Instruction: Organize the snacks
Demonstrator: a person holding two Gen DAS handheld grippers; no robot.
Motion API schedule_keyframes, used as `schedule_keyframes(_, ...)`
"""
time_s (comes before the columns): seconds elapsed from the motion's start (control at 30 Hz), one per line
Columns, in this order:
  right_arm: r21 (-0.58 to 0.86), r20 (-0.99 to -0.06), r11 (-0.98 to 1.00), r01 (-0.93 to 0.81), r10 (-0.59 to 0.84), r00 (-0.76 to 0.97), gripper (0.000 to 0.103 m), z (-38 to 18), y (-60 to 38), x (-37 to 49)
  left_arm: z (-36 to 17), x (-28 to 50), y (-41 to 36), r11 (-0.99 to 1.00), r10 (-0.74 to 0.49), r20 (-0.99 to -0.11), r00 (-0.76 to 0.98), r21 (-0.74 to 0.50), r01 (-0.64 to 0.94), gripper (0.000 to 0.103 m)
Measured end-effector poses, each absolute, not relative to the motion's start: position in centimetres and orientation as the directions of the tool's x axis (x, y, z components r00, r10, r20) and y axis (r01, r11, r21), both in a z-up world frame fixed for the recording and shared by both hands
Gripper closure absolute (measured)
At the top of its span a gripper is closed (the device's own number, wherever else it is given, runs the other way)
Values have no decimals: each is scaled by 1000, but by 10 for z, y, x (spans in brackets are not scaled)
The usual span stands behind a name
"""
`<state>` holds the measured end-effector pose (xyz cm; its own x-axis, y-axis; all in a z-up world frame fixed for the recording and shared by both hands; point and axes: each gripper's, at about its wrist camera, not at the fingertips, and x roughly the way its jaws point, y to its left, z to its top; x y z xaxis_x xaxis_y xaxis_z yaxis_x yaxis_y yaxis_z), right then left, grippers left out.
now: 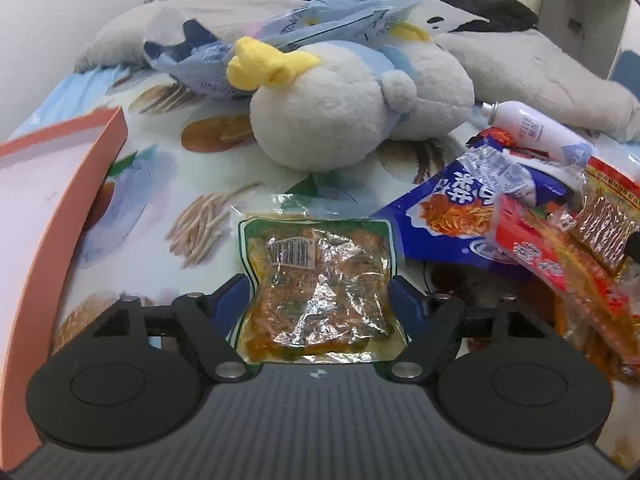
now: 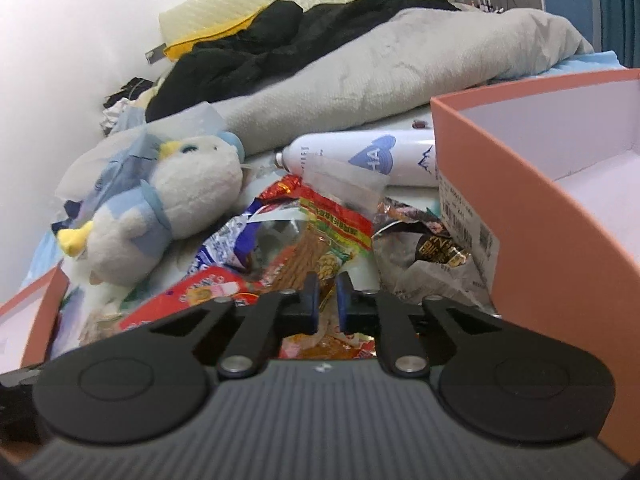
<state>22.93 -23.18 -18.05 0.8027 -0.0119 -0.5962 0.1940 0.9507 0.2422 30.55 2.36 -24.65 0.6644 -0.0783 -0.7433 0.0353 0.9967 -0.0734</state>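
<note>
A clear snack packet with a green border (image 1: pixel 320 280) lies lengthwise between the fingers of my left gripper (image 1: pixel 320 294), and both pads touch its side edges. To its right lies a heap of snacks: a blue packet (image 1: pixel 452 216) and a red packet (image 1: pixel 560 264). In the right wrist view my right gripper (image 2: pixel 327 300) stands over that heap. It is shut on the lower edge of a clear packet of brown sticks with a red and yellow header (image 2: pixel 320 240). A red packet (image 2: pixel 200 292) lies just to its left.
Everything lies on a bed with a printed sheet (image 1: pixel 168 160). A pink open box (image 1: pixel 60 200) stands at the left, and a pink box wall (image 2: pixel 540 220) rises close on the right. A plush penguin (image 1: pixel 332 112), a white spray can (image 2: pixel 360 158) and a grey blanket (image 2: pixel 400 60) lie behind.
</note>
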Motion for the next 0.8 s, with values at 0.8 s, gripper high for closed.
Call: schedule_keyframes(0.8, 258, -603, 963, 81, 95, 792, 99, -117, -211, 128, -218, 182, 29, 976, -204, -798, 567, -210, 55, 35)
